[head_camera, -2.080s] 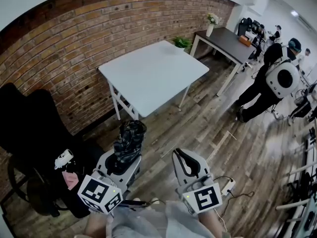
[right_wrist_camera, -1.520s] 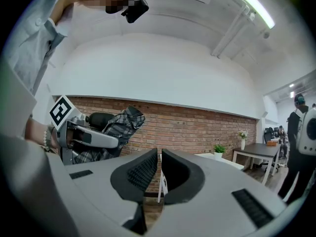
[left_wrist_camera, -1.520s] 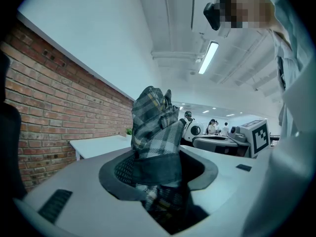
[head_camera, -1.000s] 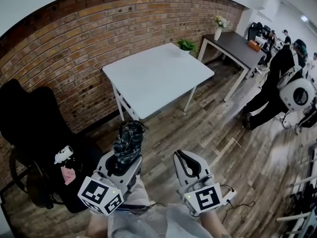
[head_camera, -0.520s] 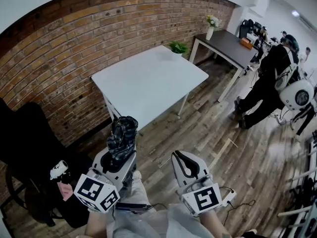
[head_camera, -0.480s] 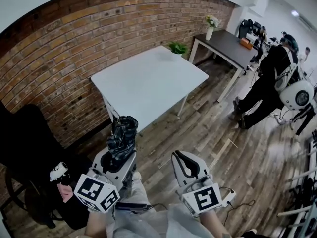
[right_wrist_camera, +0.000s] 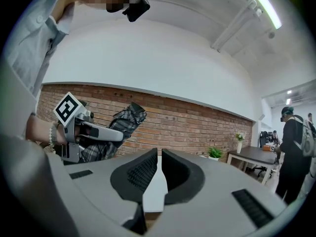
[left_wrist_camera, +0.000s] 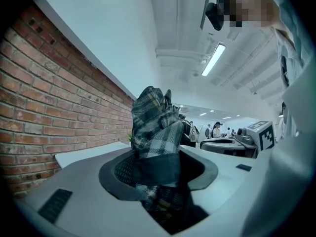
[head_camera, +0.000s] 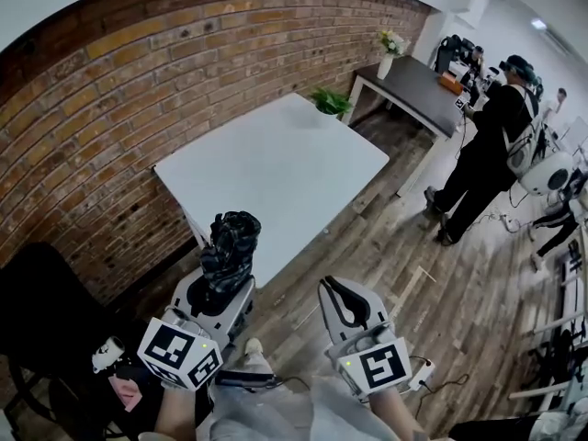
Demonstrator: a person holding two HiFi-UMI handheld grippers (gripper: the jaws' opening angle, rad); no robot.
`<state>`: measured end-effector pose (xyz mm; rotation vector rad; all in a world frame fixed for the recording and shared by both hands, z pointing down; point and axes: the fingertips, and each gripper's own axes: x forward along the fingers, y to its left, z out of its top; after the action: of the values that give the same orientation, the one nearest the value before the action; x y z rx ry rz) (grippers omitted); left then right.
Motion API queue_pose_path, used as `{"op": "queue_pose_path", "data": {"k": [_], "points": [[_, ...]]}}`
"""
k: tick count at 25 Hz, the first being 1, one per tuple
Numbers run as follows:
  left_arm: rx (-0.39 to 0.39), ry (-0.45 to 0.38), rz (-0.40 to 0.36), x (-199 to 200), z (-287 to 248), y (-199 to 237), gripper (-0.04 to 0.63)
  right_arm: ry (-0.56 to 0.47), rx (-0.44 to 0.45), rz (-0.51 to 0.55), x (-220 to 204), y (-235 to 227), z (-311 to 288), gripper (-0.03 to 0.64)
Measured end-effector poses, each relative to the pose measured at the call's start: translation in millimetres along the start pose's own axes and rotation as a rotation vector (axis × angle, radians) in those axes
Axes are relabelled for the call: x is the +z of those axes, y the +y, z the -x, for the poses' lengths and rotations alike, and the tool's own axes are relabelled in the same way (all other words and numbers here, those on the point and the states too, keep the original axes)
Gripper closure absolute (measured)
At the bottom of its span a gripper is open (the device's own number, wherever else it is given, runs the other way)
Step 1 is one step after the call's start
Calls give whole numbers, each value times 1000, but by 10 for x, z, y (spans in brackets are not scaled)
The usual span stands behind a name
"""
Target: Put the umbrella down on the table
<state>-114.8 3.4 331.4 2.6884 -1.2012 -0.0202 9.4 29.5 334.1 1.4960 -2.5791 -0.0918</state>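
Lower left of the head view: left gripper [head_camera: 219, 294] clamped on the umbrella [head_camera: 230, 246], jaws spread wide round its lower part. At lower centre, right gripper [head_camera: 342, 303] pressed shut on nothing. Has closed in on the white table [head_camera: 276, 168] over the last second or two — near edge now just above the umbrella's tip instead of well up the frame, black chair [head_camera: 37, 306] pushed off toward the lower-left corner. Reads as the walk-up nearly done: probably only a reach over the top and a lowering left, nothing set down yet. Looks compact and folded, grey-green plaid with thin yellow lines, upright out of the jaws, fabric bunched above a dark band — soft, likely to flop on its side once released. Farther off: a small potted plant [head_camera: 329, 101] at the table's far corner, the brick wall [head_camera: 92, 108], a dark-clad person [head_camera: 482, 154] at upper right.
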Motion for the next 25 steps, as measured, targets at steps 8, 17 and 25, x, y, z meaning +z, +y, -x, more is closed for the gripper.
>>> {"op": "queue_pose_path", "data": {"k": [8, 17, 25], "points": [[-27, 3, -4, 200, -453, 741, 377, -15, -17, 20, 156, -169, -912, 560], [-76, 56, -6, 132, -874, 1142, 379, 1, -57, 5, 101, -366, -1439, 560], [-109, 93, 14, 39, -1252, 1158, 379, 30, -89, -17, -44, -623, -1522, 560]]}}
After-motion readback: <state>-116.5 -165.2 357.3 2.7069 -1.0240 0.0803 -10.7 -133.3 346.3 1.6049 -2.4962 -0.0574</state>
